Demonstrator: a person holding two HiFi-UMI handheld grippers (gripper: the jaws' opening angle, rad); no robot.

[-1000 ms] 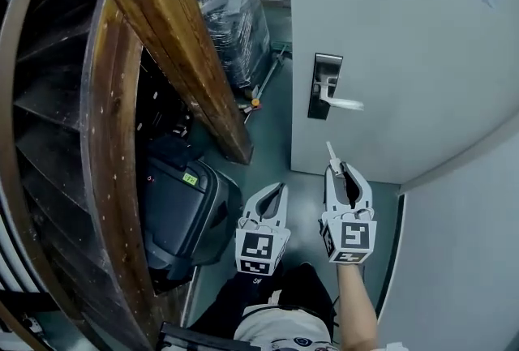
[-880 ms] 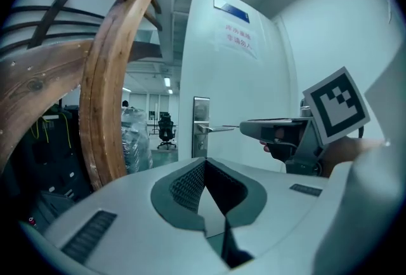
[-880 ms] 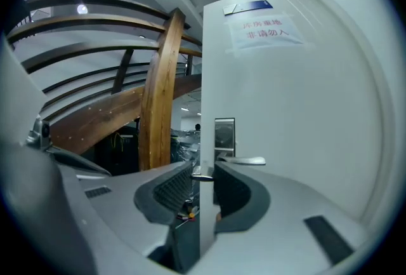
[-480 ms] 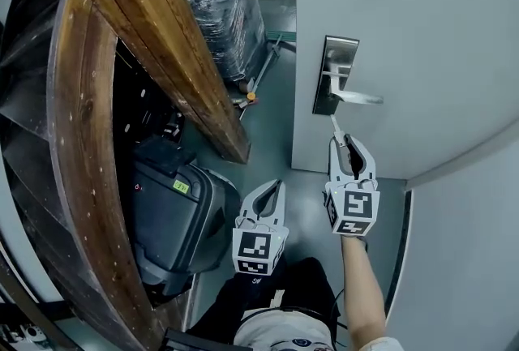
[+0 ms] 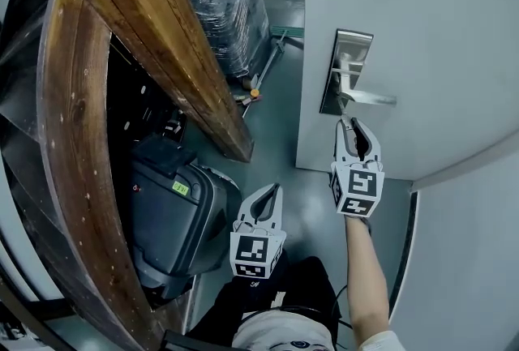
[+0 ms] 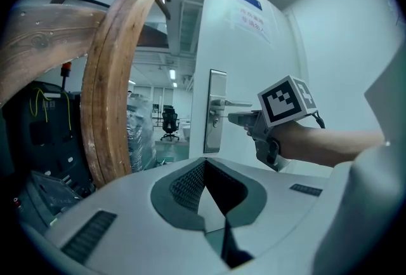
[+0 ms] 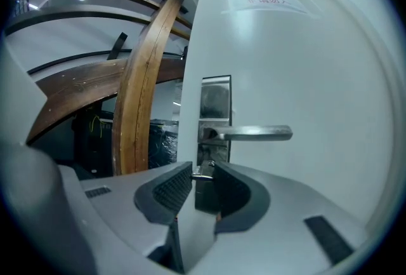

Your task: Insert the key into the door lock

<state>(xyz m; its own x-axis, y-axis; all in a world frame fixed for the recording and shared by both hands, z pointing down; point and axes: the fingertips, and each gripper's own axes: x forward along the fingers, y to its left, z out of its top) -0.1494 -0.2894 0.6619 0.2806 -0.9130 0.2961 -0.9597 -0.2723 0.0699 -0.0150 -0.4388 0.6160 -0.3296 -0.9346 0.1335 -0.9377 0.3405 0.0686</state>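
Observation:
A steel lock plate [image 5: 347,70] with a lever handle [image 5: 369,97] sits on the pale grey door [image 5: 438,33]. My right gripper [image 5: 350,124] is shut on a small metal key [image 7: 203,173], raised just below the handle. The key's tip points at the lower part of the lock plate [image 7: 216,118], very close to it; I cannot tell whether they touch. The handle [image 7: 254,134] juts right above the key. My left gripper [image 5: 272,190] hangs lower and to the left, shut with nothing in it. The left gripper view shows the right gripper [image 6: 244,120] at the lock plate [image 6: 217,108].
A thick wooden beam [image 5: 162,49] slants down left of the door, with a curved wooden rim [image 5: 73,139] behind it. A black case [image 5: 174,211] lies on the green floor [image 5: 280,130]. A plastic-wrapped pallet [image 5: 219,1] stands farther back. The door's edge is just left of the lock plate.
My right gripper has carried the key up and forward, from well below the handle to the lock plate. The left gripper has stayed nearly where it was.

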